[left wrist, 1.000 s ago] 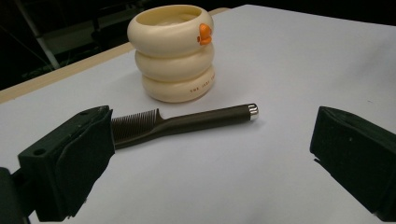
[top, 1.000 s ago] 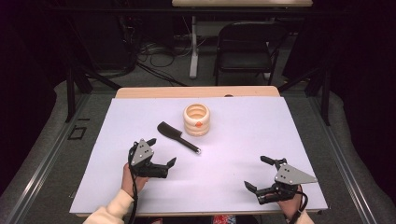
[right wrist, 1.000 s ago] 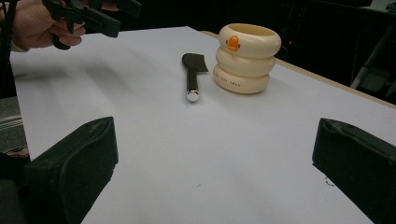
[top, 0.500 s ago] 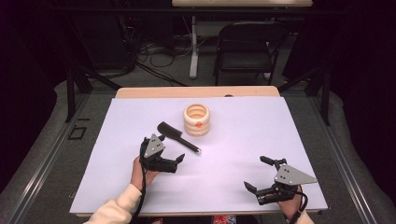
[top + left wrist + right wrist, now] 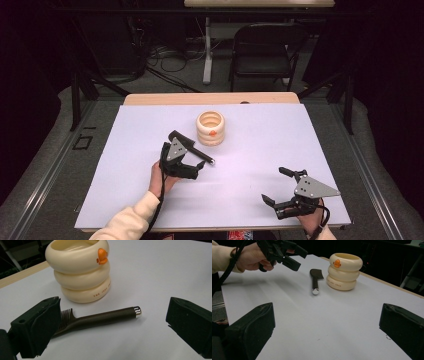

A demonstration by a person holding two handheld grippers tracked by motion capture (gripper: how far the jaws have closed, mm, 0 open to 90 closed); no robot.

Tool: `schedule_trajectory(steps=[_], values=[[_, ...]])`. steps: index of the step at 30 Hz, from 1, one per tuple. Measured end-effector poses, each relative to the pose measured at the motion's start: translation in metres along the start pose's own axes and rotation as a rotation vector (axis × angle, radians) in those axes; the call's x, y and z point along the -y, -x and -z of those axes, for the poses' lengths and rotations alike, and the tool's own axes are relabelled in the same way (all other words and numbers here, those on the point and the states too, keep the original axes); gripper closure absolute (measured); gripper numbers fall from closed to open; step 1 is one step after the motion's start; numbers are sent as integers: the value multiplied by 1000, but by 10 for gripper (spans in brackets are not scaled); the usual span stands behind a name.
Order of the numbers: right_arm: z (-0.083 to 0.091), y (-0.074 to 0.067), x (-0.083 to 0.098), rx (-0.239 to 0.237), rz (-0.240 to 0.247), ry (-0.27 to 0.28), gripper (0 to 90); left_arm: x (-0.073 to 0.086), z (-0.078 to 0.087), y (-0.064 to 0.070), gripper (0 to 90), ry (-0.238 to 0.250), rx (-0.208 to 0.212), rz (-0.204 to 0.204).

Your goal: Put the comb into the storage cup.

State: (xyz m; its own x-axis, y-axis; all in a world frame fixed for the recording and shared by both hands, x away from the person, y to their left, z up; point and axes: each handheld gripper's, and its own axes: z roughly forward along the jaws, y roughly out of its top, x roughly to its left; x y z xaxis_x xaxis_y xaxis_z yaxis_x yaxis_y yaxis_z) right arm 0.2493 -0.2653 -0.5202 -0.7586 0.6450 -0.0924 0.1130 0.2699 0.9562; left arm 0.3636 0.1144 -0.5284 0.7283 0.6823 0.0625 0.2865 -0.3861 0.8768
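A dark brown comb [image 5: 203, 157] with a silver-tipped handle lies mid-table, just in front of a cream ringed cup [image 5: 210, 128] with an orange duck mark. My left gripper [image 5: 194, 170] hovers open just above the comb's near side. In the left gripper view the comb [image 5: 100, 318] lies across the gap between the two spread jaws, its teeth behind the left jaw, and the cup [image 5: 80, 270] stands behind it. My right gripper [image 5: 274, 185] rests open near the front right edge, holding nothing. The right gripper view shows the comb [image 5: 315, 281], the cup [image 5: 344, 271] and the left gripper [image 5: 292, 256].
A white sheet [image 5: 300, 140] covers the table, with a wooden strip [image 5: 210, 98] showing at the far edge. A folding chair [image 5: 262, 50] and floor cables [image 5: 170, 55] lie beyond the table. Dark stands flank both sides.
My left gripper has moved forward and to the right, from the front left up to the comb. The right gripper has stayed put.
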Motion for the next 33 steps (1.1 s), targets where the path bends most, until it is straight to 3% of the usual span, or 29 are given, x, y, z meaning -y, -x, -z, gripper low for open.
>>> schedule_trajectory(steps=[6, 10, 12, 15, 19, 21, 24, 25, 29, 33], values=[[-1, 0, 0, -5, 5, -4, 0, -7, -13, 1, 0, -8, 6, 8], [0, 0, 0, -6, 4, 3, 0, -10, -22, 1, 0, -49, -2, 1], [-1, 0, 0, -10, 1, -2, 0, -13, -25, 1, 8, -70, -7, 17], [0, -1, -1, -14, 11, 0, 0, -17, -30, 0, 58, -82, -17, 22], [-2, -1, 0, -17, 4, -7, 0, -17, -37, 2, 197, -106, -4, 18], [-1, -1, -1, -17, 8, -2, 0, -17, -41, 3, 389, -115, 2, 20], [0, -1, 0, -18, 4, -1, 0, -16, -46, 5, 509, -120, 26, 14], [-1, 0, 0, -18, 6, -4, 0, -16, -47, 5, 651, -113, 55, 12], [-1, -2, -1, -23, 9, -1, 0, -14, -54, 5, 759, -134, 99, -2], [0, -1, 0, -18, 9, -6, 0, -12, -60, 7, 879, -155, 112, -12]])
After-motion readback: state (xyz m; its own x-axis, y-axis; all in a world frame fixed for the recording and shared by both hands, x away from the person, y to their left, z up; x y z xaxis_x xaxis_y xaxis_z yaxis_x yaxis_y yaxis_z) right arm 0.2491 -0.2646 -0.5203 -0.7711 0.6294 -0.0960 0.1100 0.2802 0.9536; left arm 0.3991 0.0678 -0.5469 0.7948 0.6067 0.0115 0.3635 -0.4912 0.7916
